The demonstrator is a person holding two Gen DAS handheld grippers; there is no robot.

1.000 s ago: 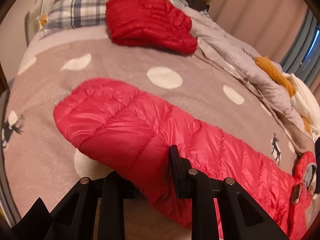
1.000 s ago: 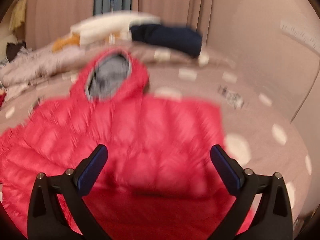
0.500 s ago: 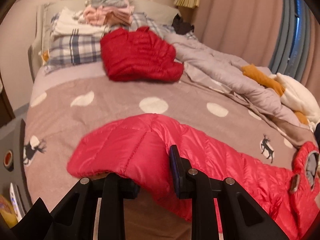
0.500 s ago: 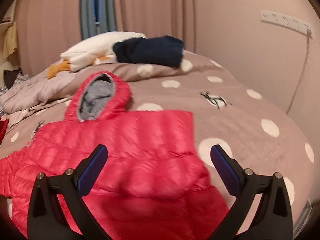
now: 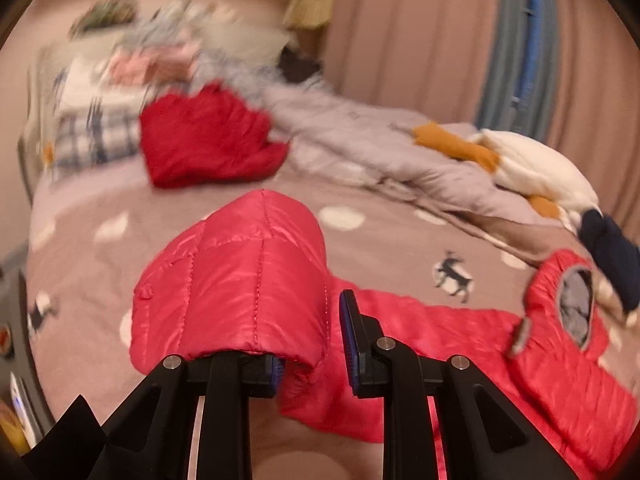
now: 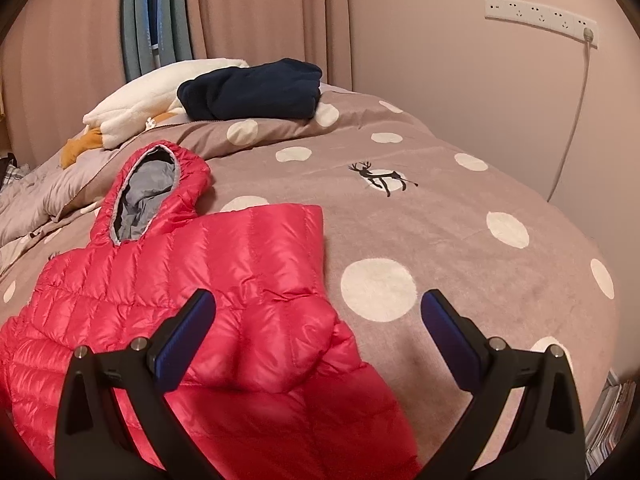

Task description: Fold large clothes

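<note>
Folding is only starting; the left gripper (image 5: 310, 334) clamps a sleeve (image 5: 236, 280) of the red jacket (image 6: 180, 280) and holds it raised above the bed (image 6: 460, 220); the right gripper (image 6: 318, 334) hovers open and empty; body, hood (image 6: 156, 184) unfolded.

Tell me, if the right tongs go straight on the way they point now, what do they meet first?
Most likely the polka-dot bed cover, just beside the edge of the red puffer jacket. The right tongs stand open and hold nothing. Depth is hard to judge, so the folded sleeve edge could come first.
</note>
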